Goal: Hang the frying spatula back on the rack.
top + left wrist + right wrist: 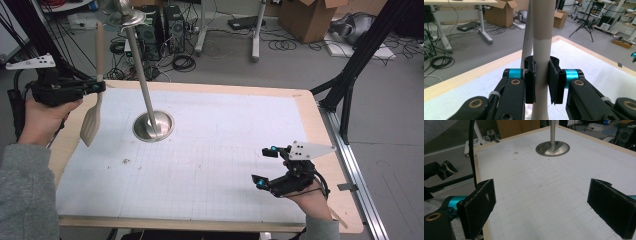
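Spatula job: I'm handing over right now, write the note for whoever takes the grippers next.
Left gripper: shut on the spatula, gripping its handle, held upright above the table's left edge, blade hanging down, clear of the mat.
Right gripper: open, holding nothing, low over the near right part of the mat.
Metal stand: round base on the mat's far left, pole rising to a top piece.
Done: spatula picked up.
Left: probably bring it to the stand; nothing hangs on or touches it yet.

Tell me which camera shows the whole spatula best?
The high view: the spatula shows whole there, handle up and blade down, held above the table by the left tongs. The left gripper view shows just its handle between the pads.
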The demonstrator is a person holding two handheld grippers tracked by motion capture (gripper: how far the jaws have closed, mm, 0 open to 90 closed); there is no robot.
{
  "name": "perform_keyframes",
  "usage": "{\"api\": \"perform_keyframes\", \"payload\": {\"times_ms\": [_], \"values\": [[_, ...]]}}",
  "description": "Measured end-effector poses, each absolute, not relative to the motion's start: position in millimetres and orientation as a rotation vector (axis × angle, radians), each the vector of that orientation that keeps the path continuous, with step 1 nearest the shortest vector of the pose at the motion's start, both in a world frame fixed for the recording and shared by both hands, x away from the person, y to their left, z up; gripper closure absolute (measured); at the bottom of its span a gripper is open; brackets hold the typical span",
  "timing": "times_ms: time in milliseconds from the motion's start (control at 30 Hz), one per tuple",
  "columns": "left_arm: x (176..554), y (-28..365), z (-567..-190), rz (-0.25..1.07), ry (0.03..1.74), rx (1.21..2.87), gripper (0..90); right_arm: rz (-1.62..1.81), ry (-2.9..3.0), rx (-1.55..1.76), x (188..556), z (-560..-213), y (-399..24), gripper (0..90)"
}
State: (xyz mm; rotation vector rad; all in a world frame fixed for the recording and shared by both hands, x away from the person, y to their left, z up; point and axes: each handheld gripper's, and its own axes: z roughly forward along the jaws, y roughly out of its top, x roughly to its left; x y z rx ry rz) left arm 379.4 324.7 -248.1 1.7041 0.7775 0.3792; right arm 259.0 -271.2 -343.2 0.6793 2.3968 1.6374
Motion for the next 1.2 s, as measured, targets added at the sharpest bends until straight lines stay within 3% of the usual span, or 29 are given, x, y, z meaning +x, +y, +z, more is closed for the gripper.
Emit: {"api": "perform_keyframes", "payload": {"times_ms": [1200], "values": [[390.0,304.5,-253.7,0.415,0.824,1.72,77.3,1.632,2.403,0.677,259.4,-344.3,-269.0,7.2]]}}
